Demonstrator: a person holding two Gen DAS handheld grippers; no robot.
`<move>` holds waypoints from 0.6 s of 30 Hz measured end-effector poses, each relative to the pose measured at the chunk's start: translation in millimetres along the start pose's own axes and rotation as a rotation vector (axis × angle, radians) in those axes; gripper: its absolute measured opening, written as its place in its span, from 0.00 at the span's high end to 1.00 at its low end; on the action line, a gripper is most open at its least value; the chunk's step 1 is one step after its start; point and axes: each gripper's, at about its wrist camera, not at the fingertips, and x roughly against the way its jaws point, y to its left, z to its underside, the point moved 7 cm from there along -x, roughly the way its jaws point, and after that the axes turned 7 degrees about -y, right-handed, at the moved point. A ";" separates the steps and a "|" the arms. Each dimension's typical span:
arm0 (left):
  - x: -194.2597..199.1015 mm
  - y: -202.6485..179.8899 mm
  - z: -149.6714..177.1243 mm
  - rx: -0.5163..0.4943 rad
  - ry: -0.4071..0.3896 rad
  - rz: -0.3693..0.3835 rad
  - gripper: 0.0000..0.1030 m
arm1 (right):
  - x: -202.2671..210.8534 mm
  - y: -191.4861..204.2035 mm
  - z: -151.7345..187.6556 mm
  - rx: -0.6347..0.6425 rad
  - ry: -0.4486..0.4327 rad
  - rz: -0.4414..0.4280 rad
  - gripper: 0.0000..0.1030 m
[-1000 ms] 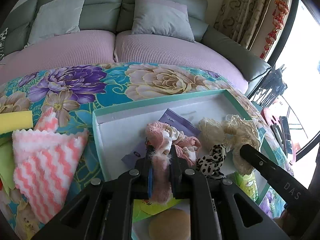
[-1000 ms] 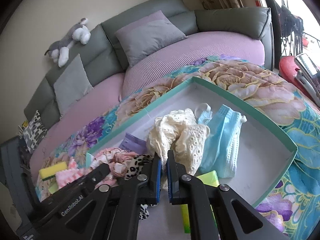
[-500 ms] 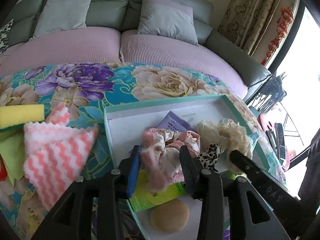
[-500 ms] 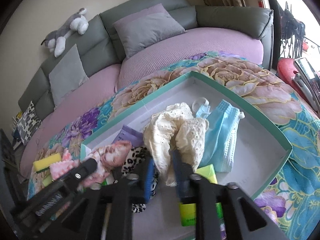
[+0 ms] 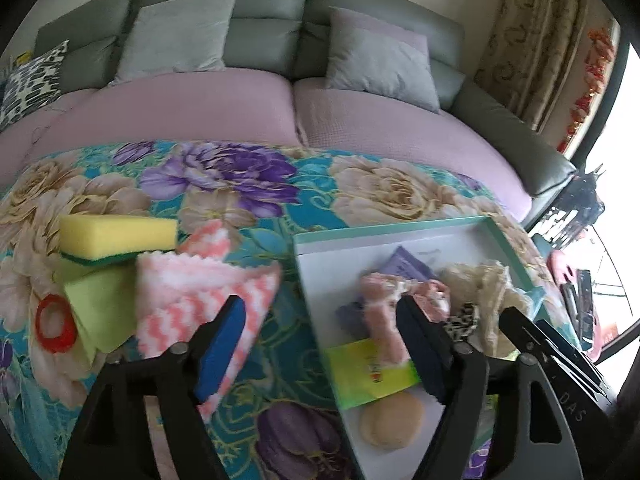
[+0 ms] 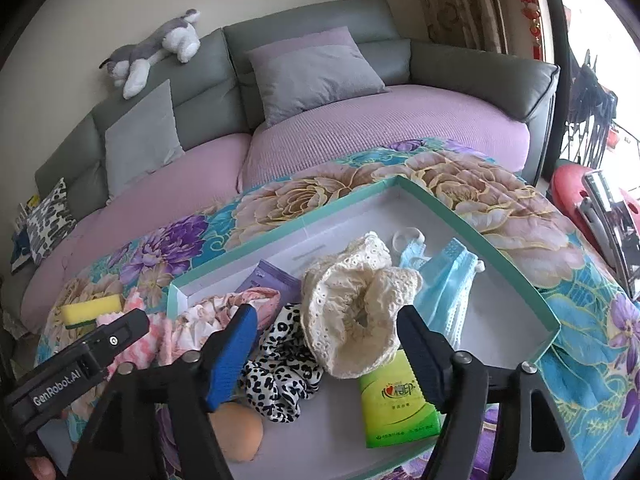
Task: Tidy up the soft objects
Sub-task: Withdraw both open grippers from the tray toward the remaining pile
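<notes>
A teal-rimmed white box (image 6: 472,228) (image 5: 400,229) holds a pink scrunchie (image 5: 384,304) (image 6: 224,312), a cream lace scrunchie (image 6: 352,312) (image 5: 488,288), a leopard scrunchie (image 6: 280,376), a blue face mask (image 6: 448,276), a green tissue pack (image 6: 396,404) (image 5: 368,368) and a tan puff (image 5: 392,420) (image 6: 236,432). My left gripper (image 5: 320,344) is open and empty above the box's left edge. My right gripper (image 6: 324,344) is open and empty just before the cream scrunchie.
Left of the box on the floral cloth (image 5: 248,184) lie a pink-white zigzag cloth (image 5: 192,300), a yellow sponge (image 5: 116,236), a green cloth (image 5: 100,312) and a red ring (image 5: 56,324). A sofa (image 6: 360,132) with cushions stands behind.
Both grippers have opened. The left one let go of the pink scrunchie and the right one let go of the cream scrunchie; both now lie in the box. Both grippers pulled back.
</notes>
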 end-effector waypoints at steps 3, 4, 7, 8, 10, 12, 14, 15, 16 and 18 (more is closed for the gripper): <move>-1.5 12.6 2.2 0.013 -0.005 -0.042 0.17 | -3.4 1.3 1.9 0.026 0.007 0.028 0.19; -1.4 15.8 2.7 0.013 -0.008 -0.058 0.16 | -3.7 1.1 2.0 0.027 0.007 0.031 0.15; 0.4 27.5 4.4 0.019 -0.018 -0.101 0.14 | -3.6 0.2 2.0 0.024 0.004 0.038 0.01; 1.5 32.5 5.1 0.024 -0.022 -0.117 0.10 | -3.6 0.4 2.1 0.023 0.004 0.037 0.01; 4.9 41.7 6.0 0.035 -0.032 -0.145 0.04 | -3.8 2.0 2.1 0.026 0.004 0.035 0.01; 8.9 50.2 6.3 0.045 -0.046 -0.167 0.04 | -4.1 4.7 2.3 0.039 0.004 0.036 0.00; 12.2 57.8 6.5 0.055 -0.051 -0.184 0.04 | -3.6 8.1 2.2 0.052 0.001 0.036 0.00; 14.0 60.7 6.2 0.061 -0.055 -0.189 0.04 | -3.2 9.7 2.1 0.056 -0.001 0.036 0.00; 16.9 63.5 5.5 0.069 -0.063 -0.194 0.04 | -2.5 11.4 1.5 0.061 -0.006 0.036 0.00; 22.0 67.5 4.0 0.082 -0.081 -0.198 0.04 | -0.1 13.5 -0.2 0.066 -0.018 0.036 0.00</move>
